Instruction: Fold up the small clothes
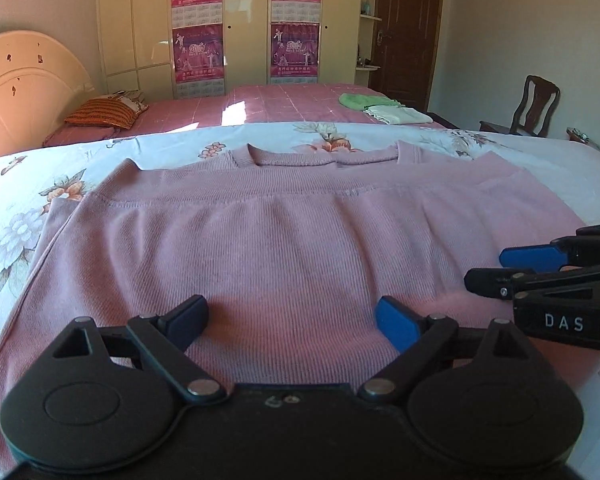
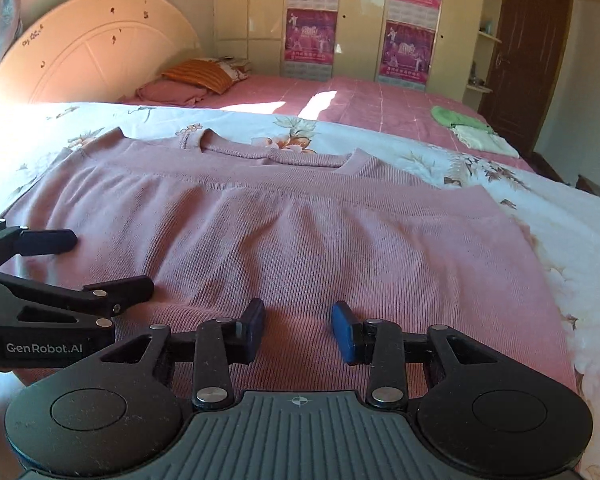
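Bed: your floral white-and-pale-blue bedspread [image 1: 28,208] covers the near bed and carries everything you are working on.
Sweater: the dusty-pink ribbed knit sweater [image 1: 284,240] lies flat on that bedspread, neckline at its far edge, its lower part doubled up over the chest so a hem line crosses below the collar.
Second bed: beyond the sweater, a pink checked sheet [image 1: 292,104] carries an orange striped pillow [image 1: 104,114] to the sweater's far left and a folded green cloth [image 1: 364,101] with a folded white cloth [image 1: 396,115] to its far right.
Left gripper: your left gripper [image 1: 292,318] hangs over the sweater's near edge, fingers spread wide and released, nothing between them.
Right gripper: your right gripper [image 2: 298,330] sits just beside the left one, over the sweater's near edge, fingers partly apart with only the flat knit beneath them, gripping nothing.
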### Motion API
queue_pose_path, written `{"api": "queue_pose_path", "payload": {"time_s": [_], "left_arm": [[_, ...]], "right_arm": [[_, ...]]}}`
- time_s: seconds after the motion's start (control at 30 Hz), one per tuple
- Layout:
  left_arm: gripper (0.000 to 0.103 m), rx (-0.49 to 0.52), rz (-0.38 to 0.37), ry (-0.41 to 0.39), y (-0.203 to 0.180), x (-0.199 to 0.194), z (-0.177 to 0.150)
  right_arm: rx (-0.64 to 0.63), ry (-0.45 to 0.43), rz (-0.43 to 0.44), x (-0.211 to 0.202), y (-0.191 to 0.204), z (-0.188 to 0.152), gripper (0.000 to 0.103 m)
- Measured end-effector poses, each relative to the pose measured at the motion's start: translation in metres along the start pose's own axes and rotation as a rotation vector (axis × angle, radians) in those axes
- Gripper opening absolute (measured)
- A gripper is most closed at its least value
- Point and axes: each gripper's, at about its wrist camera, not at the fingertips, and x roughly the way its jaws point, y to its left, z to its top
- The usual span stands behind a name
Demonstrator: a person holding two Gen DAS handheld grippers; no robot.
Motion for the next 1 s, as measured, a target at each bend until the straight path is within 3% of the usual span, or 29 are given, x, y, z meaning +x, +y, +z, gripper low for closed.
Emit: {"api": "queue_pose_path", "payload": {"time_s": [0.17, 0.27, 0.37, 0.53, 0.7, 0.83, 0.9, 1.0], "left_arm": [[0.089, -0.002, 0.009, 0.020, 0.002, -0.011, 0.006], [0.091, 0.002, 0.021, -0.042, 0.007, -0.038, 0.004], [0.090, -0.041, 0.013, 0.013, 0.014, -0.041, -0.009], [0.091, 0.018, 0.051, 0.038, 0.005, -0.051, -0.036], [0.091, -0.010, 0.068, 0.044, 0.013, -0.066, -0.045], [0.093, -0.050, 0.083, 0.054, 0.034, -0.075, -0.057], [0.093, -0.044, 0.079, 0.056, 0.040, -0.078, -0.060], [0.094, -0.023, 0.061, 0.064, 0.042, -0.078, -0.061]], "right_arm": [[-0.002, 0.006, -0.003, -0.007, -0.008, -0.001, 0.037], [0.037, -0.087, 0.000, -0.040, -0.016, 0.002, 0.037], [0.077, -0.040, 0.001, -0.046, -0.025, -0.011, 0.037], [0.047, 0.030, -0.018, -0.048, -0.020, -0.044, 0.037], [0.021, 0.017, -0.040, -0.062, -0.023, -0.058, 0.037], [0.070, 0.028, -0.123, -0.071, -0.049, -0.076, 0.037], [0.115, 0.017, -0.086, -0.076, -0.062, -0.083, 0.037], [0.070, 0.039, -0.087, -0.076, -0.058, -0.078, 0.037]]}}
